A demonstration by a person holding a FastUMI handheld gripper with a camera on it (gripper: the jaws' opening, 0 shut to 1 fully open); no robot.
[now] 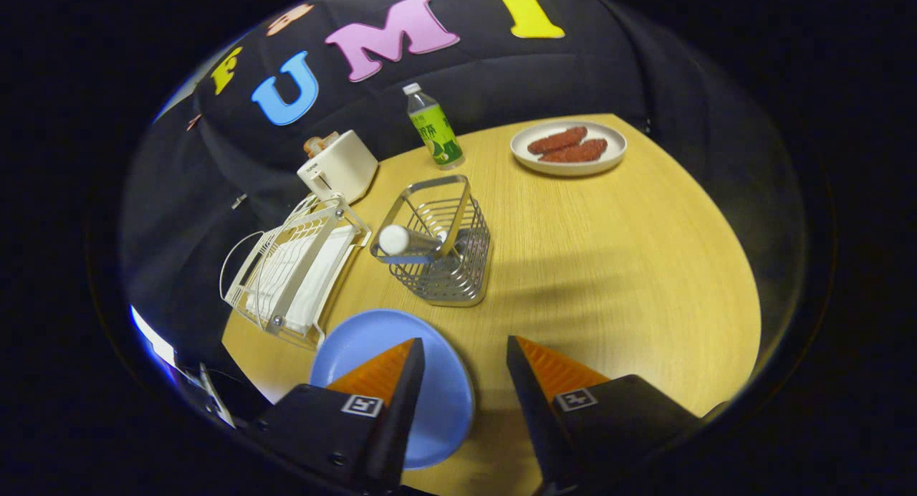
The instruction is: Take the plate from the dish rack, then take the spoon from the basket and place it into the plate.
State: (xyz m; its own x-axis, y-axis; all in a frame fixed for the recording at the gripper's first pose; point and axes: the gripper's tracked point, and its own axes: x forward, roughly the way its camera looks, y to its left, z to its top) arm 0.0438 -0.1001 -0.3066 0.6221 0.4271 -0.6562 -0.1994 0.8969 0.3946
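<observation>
Now the gripper hangs wide and empty above the table, its left finger over the blue plate. Beyond, the spoon stands in the wire basket, beside the rack.

My gripper is sitting wide open right now, both fingers spread well apart with a clear gap between the tips and nothing pinched in there. The fingers point forward and angle down a bit, tips tapering to narrow wedges. Each one has a ridged pad on its inner face, and neither is pressing on anything.
</observation>
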